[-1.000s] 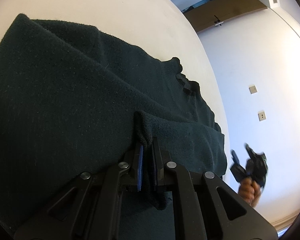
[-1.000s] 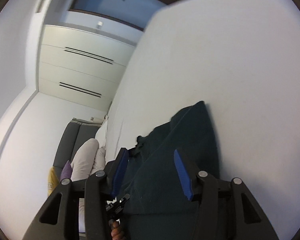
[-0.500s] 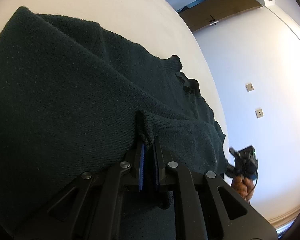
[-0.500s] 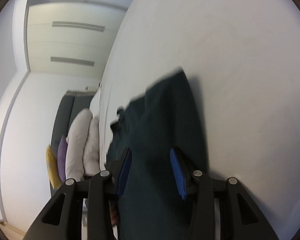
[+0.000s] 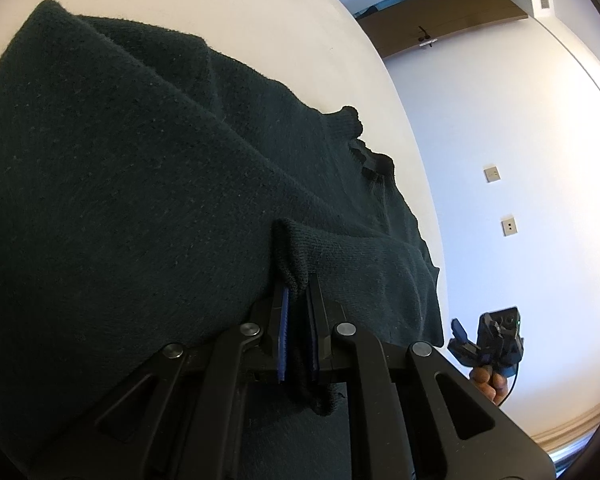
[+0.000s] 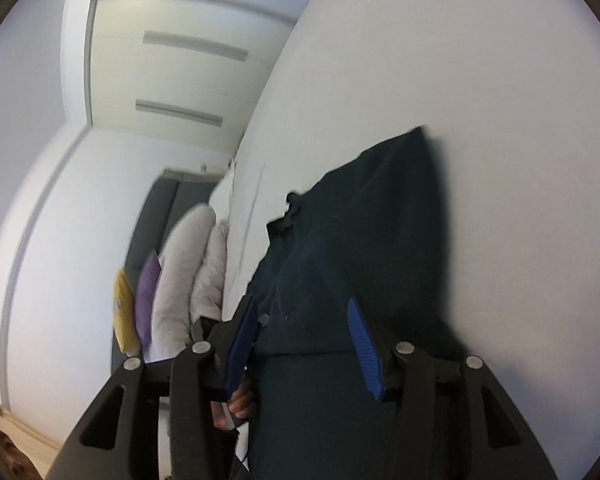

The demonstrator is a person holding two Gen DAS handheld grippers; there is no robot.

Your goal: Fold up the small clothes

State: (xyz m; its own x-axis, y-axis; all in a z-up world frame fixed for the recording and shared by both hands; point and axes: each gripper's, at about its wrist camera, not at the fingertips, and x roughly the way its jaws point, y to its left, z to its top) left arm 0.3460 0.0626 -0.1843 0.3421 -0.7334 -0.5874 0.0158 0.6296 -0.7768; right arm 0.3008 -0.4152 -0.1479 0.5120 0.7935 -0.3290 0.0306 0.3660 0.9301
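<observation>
Sweater, dark green and knitted, is lying spread on the white surface, and it is filling most of the view ahead of the left claw. This claw is clamped on a raised edge of the knit, perhaps a cuff or a hem corner; the cloth is standing up as a small ridge just above the fingertips and a short end is hanging down behind them. Compared with one second ago, this grip is not changing at all: the same fold is sitting between the same blue pads, only the view is tilting a little.

What is changing is the right claw. Its fingers are standing well apart with nothing between them, as before, but it is swinging over the sweater, and the picture is blurred from this motion. The garment's lower part is now lying directly ahead of and below its fingertips, while the collar is farther away toward the left. In the left view, the right claw is appearing beyond the sweater's right edge, off the cloth.

For the task I judge that the left side is ready to lead a fold, and the right claw is lining up for a second grip that is not yet taken.
</observation>
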